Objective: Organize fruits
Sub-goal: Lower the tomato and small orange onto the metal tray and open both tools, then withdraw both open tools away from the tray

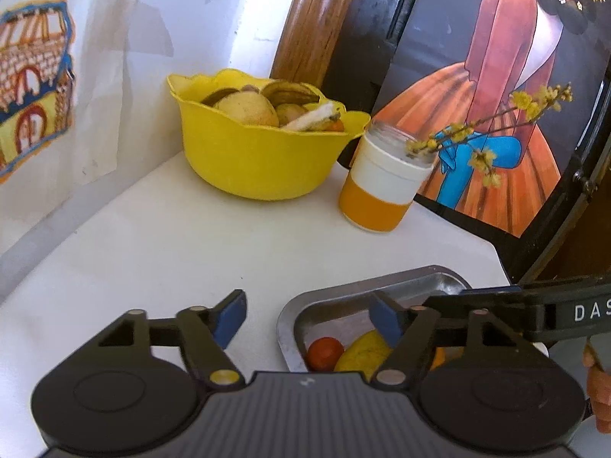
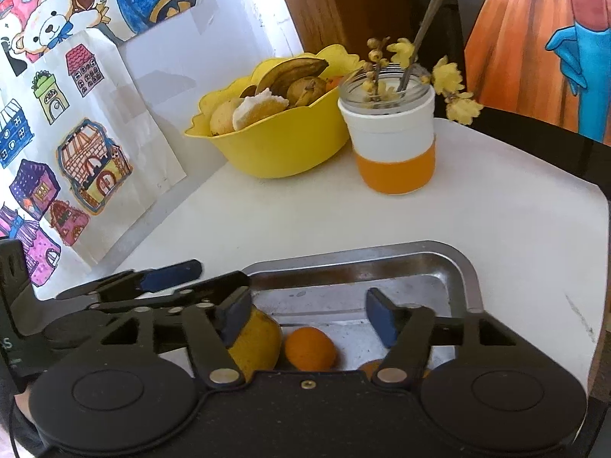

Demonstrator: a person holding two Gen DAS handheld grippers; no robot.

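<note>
We judge the job to be about midway. At the far side of the white tabletop (image 2: 267, 213), the yellow bowl (image 2: 282, 145) already holds a heap of fruit: a browned banana (image 2: 294, 72) on top, some pale round pieces beneath it, and a small orange one at its far right edge. Just to the right of the bowl stands an orange-and-white jar (image 2: 393, 145) with a flowering twig in it; whether jar and bowl touch we cannot tell.

What is left lies in the metal tray (image 2: 464, 267) at the near edge. There we see a yellow lemon-like fruit (image 2: 257, 337), a small orange fruit (image 2: 310, 348) just beside it, a red round fruit (image 1: 325, 348) at the tray's near left, and a sliver of another orange piece partly hidden under our tools.

Our right hand-held gripper (image 2: 307, 315) hangs over the tray with its jaws wide apart and nothing clasped; its left pad sits against or just above the yellow fruit, and the small orange one lies between the fingers. Our left hand-held gripper (image 1: 307, 316) is likewise spread wide and empty, straddling the tray's left rim.

So several pieces probably remain to be carried across to the bowl, if that is where they belong.
</note>
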